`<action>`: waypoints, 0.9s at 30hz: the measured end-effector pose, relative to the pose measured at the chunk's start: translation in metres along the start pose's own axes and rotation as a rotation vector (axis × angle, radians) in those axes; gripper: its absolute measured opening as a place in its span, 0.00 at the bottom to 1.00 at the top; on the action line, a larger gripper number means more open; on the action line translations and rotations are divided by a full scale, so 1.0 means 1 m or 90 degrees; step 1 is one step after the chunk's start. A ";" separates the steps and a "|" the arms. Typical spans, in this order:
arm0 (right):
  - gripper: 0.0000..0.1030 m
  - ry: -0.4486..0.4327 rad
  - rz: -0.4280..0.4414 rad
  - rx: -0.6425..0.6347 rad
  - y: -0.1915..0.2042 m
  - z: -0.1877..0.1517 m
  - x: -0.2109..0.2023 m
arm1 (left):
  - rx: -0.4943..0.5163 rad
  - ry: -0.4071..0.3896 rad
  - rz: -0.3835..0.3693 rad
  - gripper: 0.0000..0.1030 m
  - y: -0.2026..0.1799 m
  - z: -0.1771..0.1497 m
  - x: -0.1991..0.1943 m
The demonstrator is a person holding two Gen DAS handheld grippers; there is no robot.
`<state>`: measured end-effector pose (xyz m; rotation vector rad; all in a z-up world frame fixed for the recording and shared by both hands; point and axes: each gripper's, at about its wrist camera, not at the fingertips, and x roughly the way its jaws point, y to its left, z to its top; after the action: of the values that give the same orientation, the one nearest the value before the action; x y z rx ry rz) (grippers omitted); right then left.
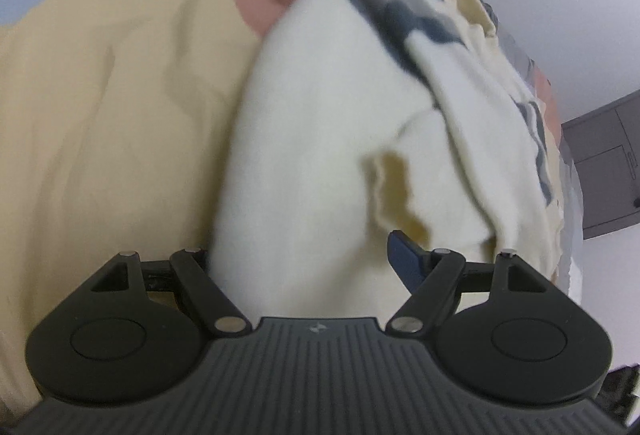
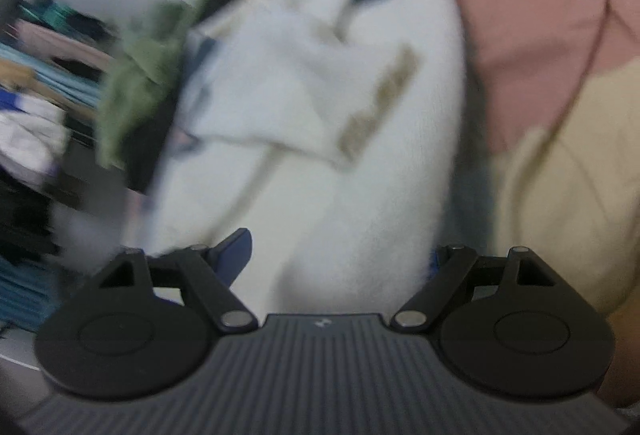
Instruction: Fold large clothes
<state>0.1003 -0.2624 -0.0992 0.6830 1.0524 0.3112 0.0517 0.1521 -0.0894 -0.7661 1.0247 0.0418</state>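
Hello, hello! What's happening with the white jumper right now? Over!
Left tool and right tool: both wide, white jumper bunched between their fingers. Grip unclear. Jumper crumpled on yellow sheet. Nothing blocking.

We see soft, even daylight; the right wrist view smears with motion blur, fisheye bending both frames' edges.

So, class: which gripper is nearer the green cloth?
Right, most likely. The green cloth lies ahead-left of the right gripper, past the white garment. The left gripper view shows no green cloth, only that garment on yellow bedding.
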 end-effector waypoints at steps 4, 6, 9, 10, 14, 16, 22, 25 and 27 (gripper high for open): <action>0.74 0.017 -0.056 -0.014 0.003 -0.004 0.013 | -0.037 0.036 0.010 0.74 -0.001 -0.016 0.006; 0.61 0.013 -0.051 -0.038 0.010 -0.007 0.011 | -0.034 0.037 0.017 0.69 -0.005 -0.020 0.006; 0.38 0.014 -0.018 -0.052 0.016 -0.009 0.004 | -0.041 0.029 0.029 0.42 -0.006 -0.022 0.003; 0.33 0.006 -0.016 -0.047 0.016 -0.009 0.000 | -0.053 0.022 0.030 0.26 -0.004 -0.022 0.001; 0.18 -0.027 0.010 -0.008 0.012 -0.002 -0.014 | -0.107 -0.012 -0.025 0.15 0.003 -0.021 -0.020; 0.17 -0.040 0.032 -0.008 0.014 0.002 -0.025 | -0.110 -0.032 -0.068 0.15 0.002 -0.022 -0.037; 0.15 -0.081 0.128 -0.044 0.032 0.016 -0.078 | -0.099 -0.071 -0.190 0.13 -0.009 -0.019 -0.093; 0.15 -0.096 0.181 -0.059 0.042 0.024 -0.103 | -0.077 -0.085 -0.242 0.13 -0.021 -0.020 -0.120; 0.15 -0.105 0.213 -0.062 0.045 0.026 -0.123 | -0.059 -0.094 -0.276 0.13 -0.029 -0.025 -0.140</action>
<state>0.0677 -0.3046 0.0232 0.7834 0.7595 0.5811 -0.0326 0.1592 0.0283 -1.0405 0.7049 -0.2255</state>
